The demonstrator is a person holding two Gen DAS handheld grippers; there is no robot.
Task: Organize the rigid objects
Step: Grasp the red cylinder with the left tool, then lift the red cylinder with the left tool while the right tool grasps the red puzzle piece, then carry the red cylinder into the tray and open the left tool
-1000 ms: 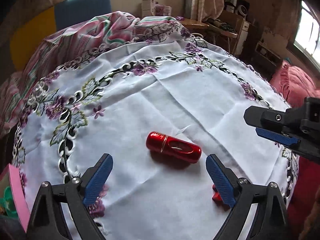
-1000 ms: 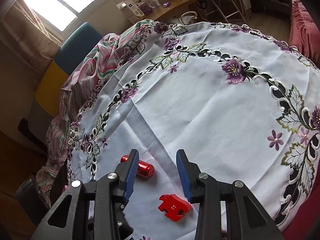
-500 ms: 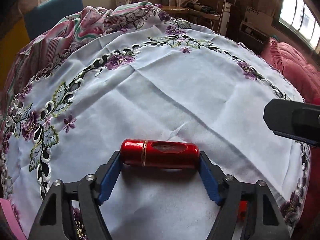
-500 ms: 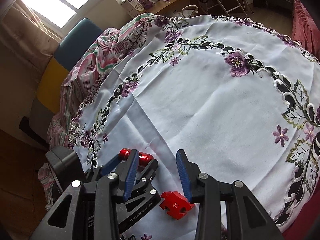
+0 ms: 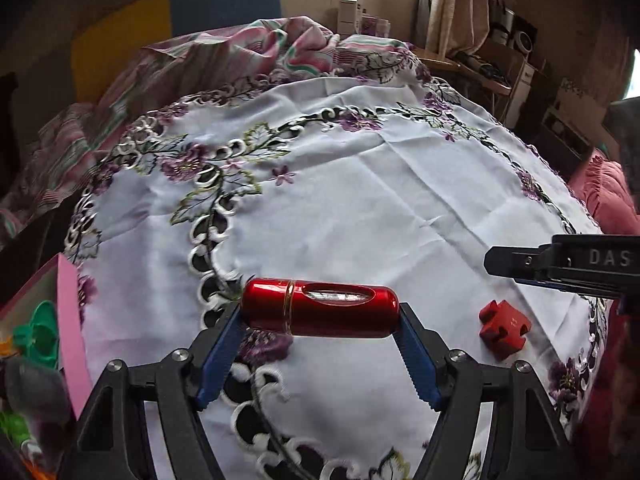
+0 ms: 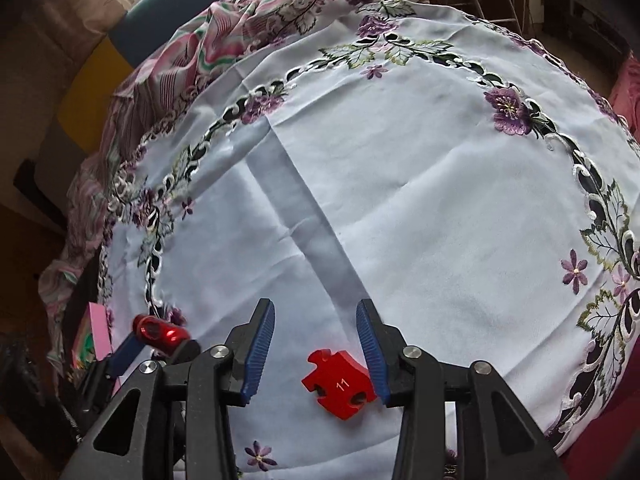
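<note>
A glossy red metal capsule-shaped cylinder with a thin gold band (image 5: 320,314) sits crosswise in the left gripper (image 5: 320,316), whose blue ribbed pads press on its two rounded ends; it appears lifted just clear of the white embroidered tablecloth (image 5: 360,208). Its long axis runs from 9 to 3 o'clock in the left wrist view, the banded end toward 9. It looks rigid, smooth and probably slippery, fairly light; an end-to-end pinch on domed tips could let it squirt out, so a grip across the straight barrel seems safer. The right gripper (image 6: 316,344) hovers with its jaws apart and empty, the flat red jigsaw-shaped block marked 11 (image 6: 340,384) lying on the cloth near its right pad (stiff, thin). A pink box (image 5: 68,320) waits at 8 o'clock.
</note>
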